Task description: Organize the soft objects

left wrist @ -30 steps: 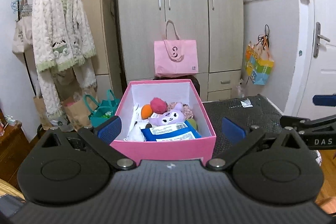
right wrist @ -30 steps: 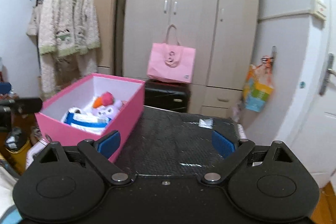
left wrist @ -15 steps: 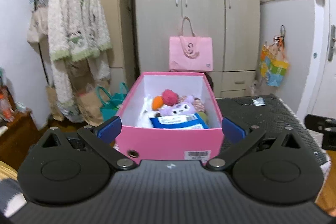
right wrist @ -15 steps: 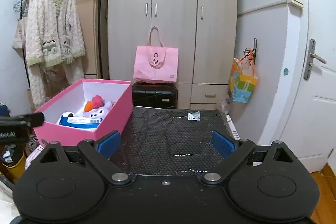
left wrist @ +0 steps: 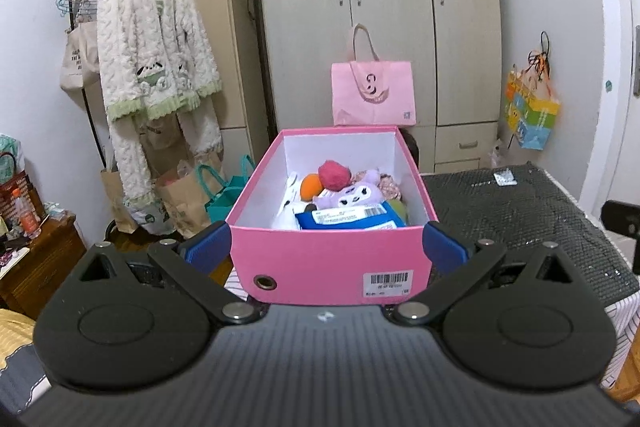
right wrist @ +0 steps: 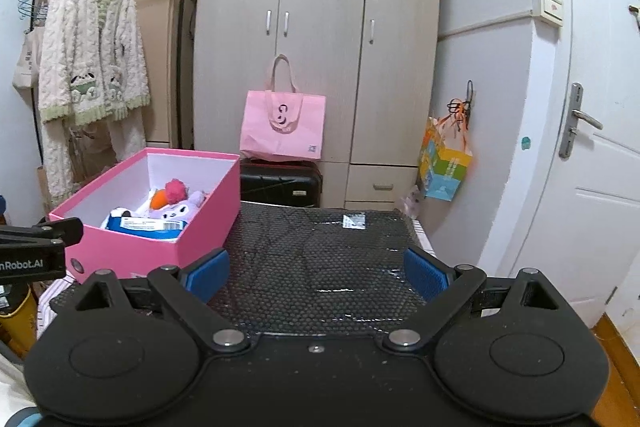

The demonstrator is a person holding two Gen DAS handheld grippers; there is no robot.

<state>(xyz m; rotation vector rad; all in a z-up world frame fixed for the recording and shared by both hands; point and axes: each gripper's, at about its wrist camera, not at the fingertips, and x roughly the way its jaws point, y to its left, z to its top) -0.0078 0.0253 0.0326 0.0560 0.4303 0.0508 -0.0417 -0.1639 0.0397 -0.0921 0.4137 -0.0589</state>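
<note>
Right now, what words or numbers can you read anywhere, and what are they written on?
"nRobot.AI": white letters on the black left hand-held gripper, cut off at the picture's edge.
White barcode sticker on the pink cardboard box: digits too small to read.
Blue packet's white label inside the box: too blurred.
Beige canvas tote bag on the rack: dark print, unreadable.
Pink paper bag: only a logo, no words.

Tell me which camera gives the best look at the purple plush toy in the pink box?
The left wrist view: the purple plush faces it from straight ahead. The right wrist view shows it smaller, at an angle, partly hidden by the pink box wall.
</note>
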